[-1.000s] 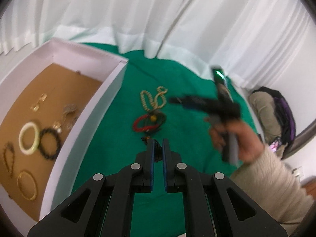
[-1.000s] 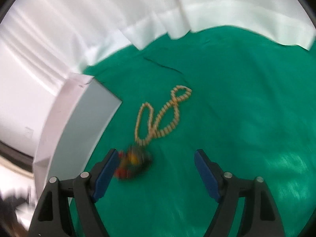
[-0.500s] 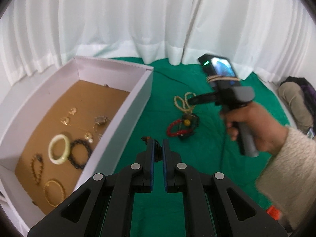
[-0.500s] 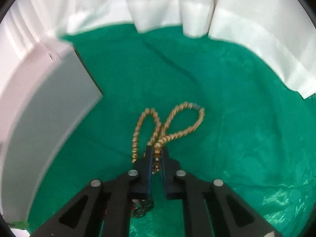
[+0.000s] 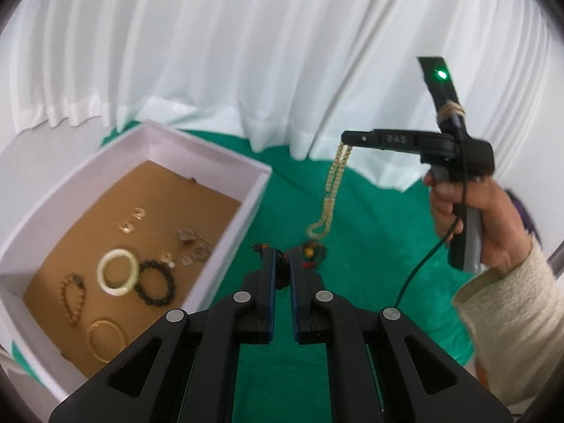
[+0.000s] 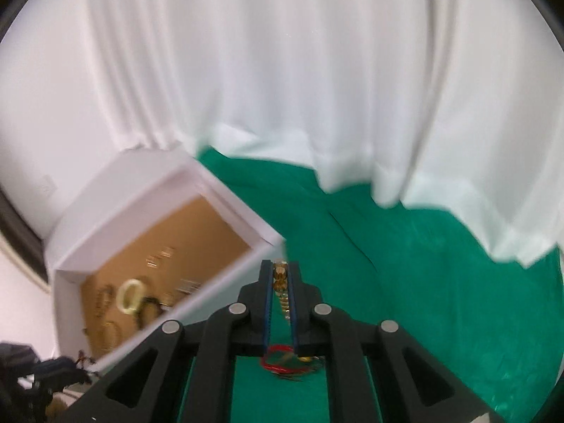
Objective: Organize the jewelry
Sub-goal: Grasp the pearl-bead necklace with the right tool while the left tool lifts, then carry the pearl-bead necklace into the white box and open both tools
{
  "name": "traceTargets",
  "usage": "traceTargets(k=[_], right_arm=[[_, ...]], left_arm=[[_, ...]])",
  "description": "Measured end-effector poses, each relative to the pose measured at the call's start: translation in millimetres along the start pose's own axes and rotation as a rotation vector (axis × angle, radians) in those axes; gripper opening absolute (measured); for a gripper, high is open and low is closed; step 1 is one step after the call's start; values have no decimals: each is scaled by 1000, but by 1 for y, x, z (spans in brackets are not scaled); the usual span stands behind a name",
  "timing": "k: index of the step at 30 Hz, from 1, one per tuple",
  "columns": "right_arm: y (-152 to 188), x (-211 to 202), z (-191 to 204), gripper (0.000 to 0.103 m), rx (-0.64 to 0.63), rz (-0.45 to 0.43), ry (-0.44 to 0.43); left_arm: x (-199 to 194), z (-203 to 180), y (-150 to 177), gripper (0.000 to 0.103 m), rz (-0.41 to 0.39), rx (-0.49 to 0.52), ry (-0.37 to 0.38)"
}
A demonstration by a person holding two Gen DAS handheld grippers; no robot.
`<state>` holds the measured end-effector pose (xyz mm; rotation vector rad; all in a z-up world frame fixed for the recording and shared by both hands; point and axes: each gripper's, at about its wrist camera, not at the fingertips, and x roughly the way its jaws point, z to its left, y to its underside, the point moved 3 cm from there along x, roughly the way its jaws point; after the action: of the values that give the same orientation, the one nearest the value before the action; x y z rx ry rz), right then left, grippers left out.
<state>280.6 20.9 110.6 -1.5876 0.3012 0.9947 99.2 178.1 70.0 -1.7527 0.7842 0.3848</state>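
Note:
My right gripper (image 6: 280, 270) is shut on a gold bead necklace (image 6: 281, 276). In the left wrist view the right gripper (image 5: 347, 139) is raised and the necklace (image 5: 333, 183) hangs from it, its lower loop near the green cloth. A red and dark cord bracelet (image 5: 312, 252) lies on the cloth beneath it and shows under my right gripper (image 6: 282, 365). My left gripper (image 5: 281, 257) is shut, with a small dark piece with a red bit (image 5: 260, 246) at its tip. A white box (image 5: 208, 162) with a brown floor holds several bracelets and earrings at left.
Green cloth (image 5: 370, 232) covers the table. White curtains (image 5: 246, 53) hang behind. The box also shows at the left in the right wrist view (image 6: 243, 224). A person's hand and cream sleeve (image 5: 507, 303) hold the right gripper.
My right gripper closed on the gold necklace and lifted it off the cloth. The left gripper stayed shut and the view drew back a little.

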Motion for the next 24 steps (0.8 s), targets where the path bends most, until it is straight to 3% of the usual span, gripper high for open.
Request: traceTargets(k=[6, 11, 17, 24], right_arm=[[-37, -52, 71, 8, -103, -120, -109], [-63, -70, 131, 8, -160, -159, -230], [-66, -56, 188, 8, -203, -132, -305], [-20, 0, 220, 8, -235, 14, -335]], left_arm=[[-63, 36, -20, 5, -81, -53, -44], [-88, 77, -26, 5, -107, -87, -151], [-73, 121, -6, 5, -47, -156, -207], [-23, 161, 28, 5, 76, -228, -229]])
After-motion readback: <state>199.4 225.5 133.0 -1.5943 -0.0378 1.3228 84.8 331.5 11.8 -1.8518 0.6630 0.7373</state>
